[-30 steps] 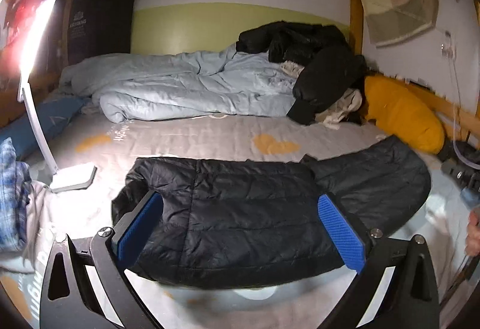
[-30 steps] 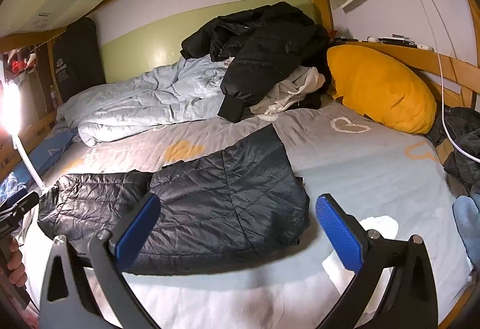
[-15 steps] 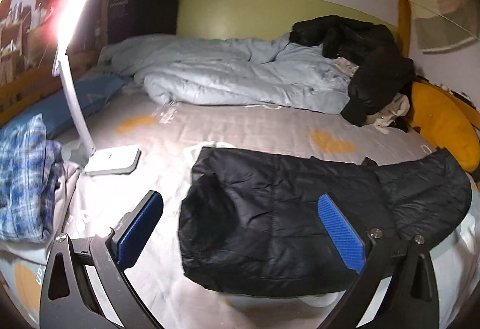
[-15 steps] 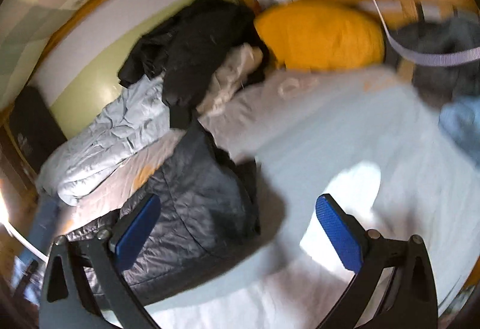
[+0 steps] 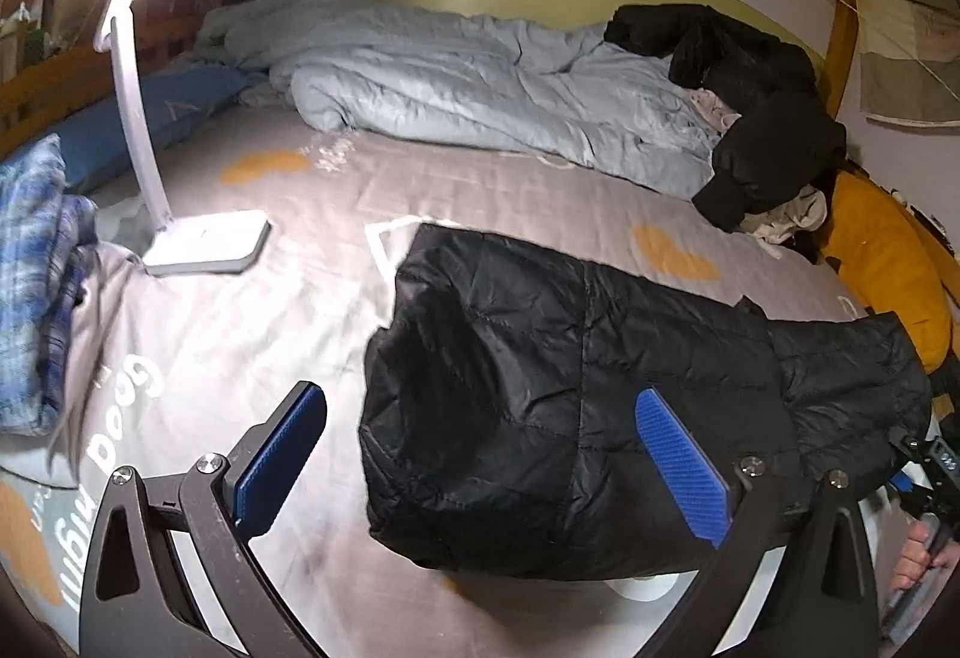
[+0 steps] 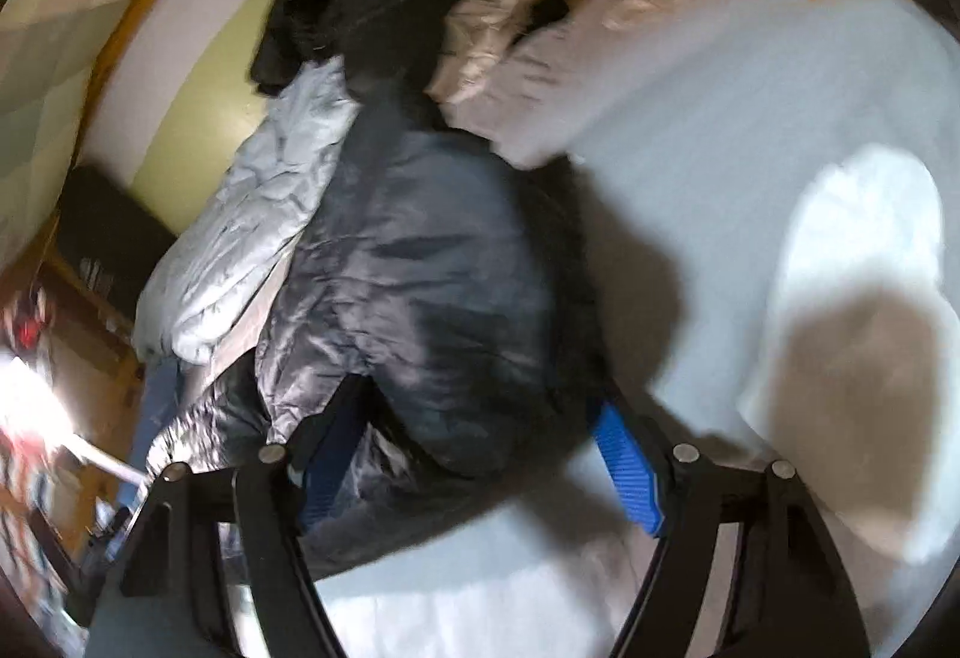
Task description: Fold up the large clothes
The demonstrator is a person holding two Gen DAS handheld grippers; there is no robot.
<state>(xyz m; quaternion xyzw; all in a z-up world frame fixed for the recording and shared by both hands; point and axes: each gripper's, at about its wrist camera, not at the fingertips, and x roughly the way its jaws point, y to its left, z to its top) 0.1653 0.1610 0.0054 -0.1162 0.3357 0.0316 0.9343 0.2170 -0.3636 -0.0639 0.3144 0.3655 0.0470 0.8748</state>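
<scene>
A black quilted puffer jacket (image 5: 570, 388) lies flat across the grey bed sheet (image 5: 252, 334). My left gripper (image 5: 480, 466) is open above the jacket's left end; its left finger is over bare sheet and its right finger over the jacket. In the right wrist view the image is blurred and tilted. My right gripper (image 6: 474, 472) is open, down at the jacket's (image 6: 420, 286) right end, with its jaws on either side of the jacket's near edge. The right gripper also shows at the left wrist view's far right edge (image 5: 927, 478).
A lit white desk lamp (image 5: 204, 244) stands on the sheet at left, beside a folded plaid cloth (image 5: 36, 286). A pale blue duvet (image 5: 480, 93), a heap of dark clothes (image 5: 762, 117) and a yellow pillow (image 5: 882, 262) lie at the back and right.
My left gripper has swung left, so the jacket now sits right of centre. My right gripper has tilted and dropped to the jacket's right end, still open.
</scene>
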